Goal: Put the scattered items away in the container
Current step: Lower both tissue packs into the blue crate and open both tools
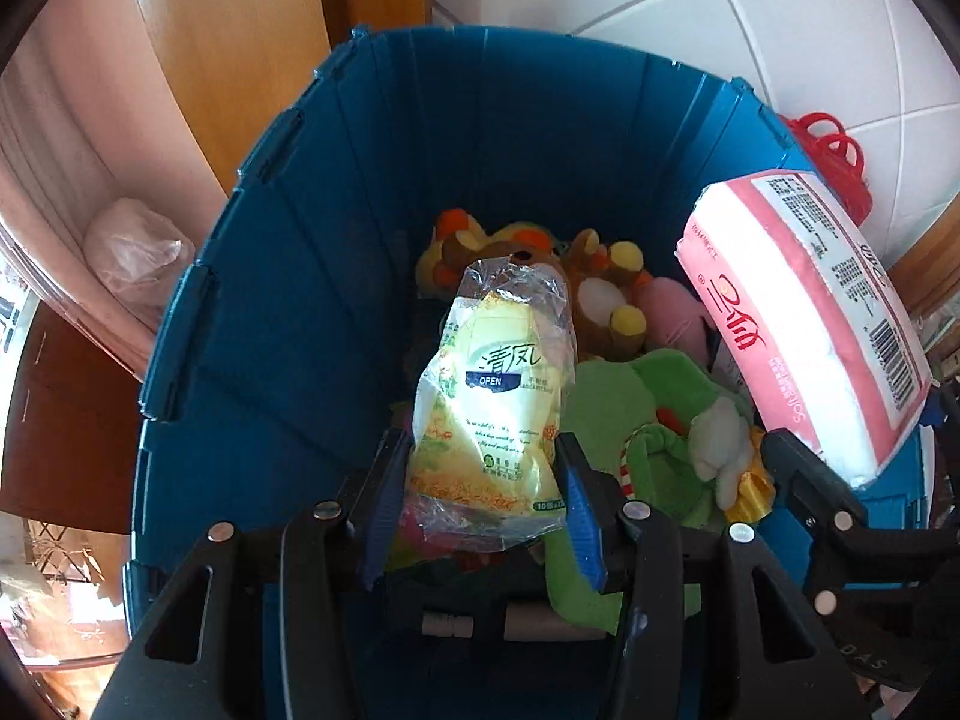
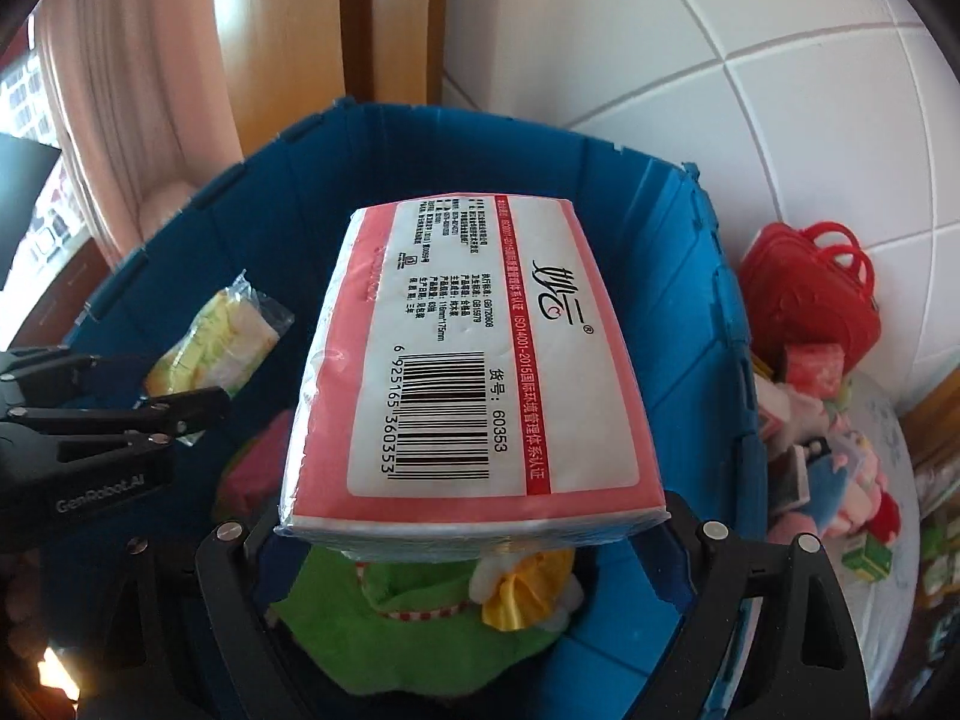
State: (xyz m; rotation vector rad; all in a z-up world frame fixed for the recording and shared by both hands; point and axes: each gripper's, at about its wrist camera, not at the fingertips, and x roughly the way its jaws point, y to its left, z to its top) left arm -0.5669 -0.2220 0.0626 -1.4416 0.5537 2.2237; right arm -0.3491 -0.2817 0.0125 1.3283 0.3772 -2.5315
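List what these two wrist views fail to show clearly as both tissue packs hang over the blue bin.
- Right wrist view: the pink tissue pack hides the right gripper's fingertips and most bin contents.
- Left wrist view: the yellow tissue pack covers the toys behind it.
- Blue bin: near rim cut off by both views' lower edges.

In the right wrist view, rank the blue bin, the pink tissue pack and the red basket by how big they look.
1. blue bin
2. pink tissue pack, though nearness to the camera enlarges it
3. red basket
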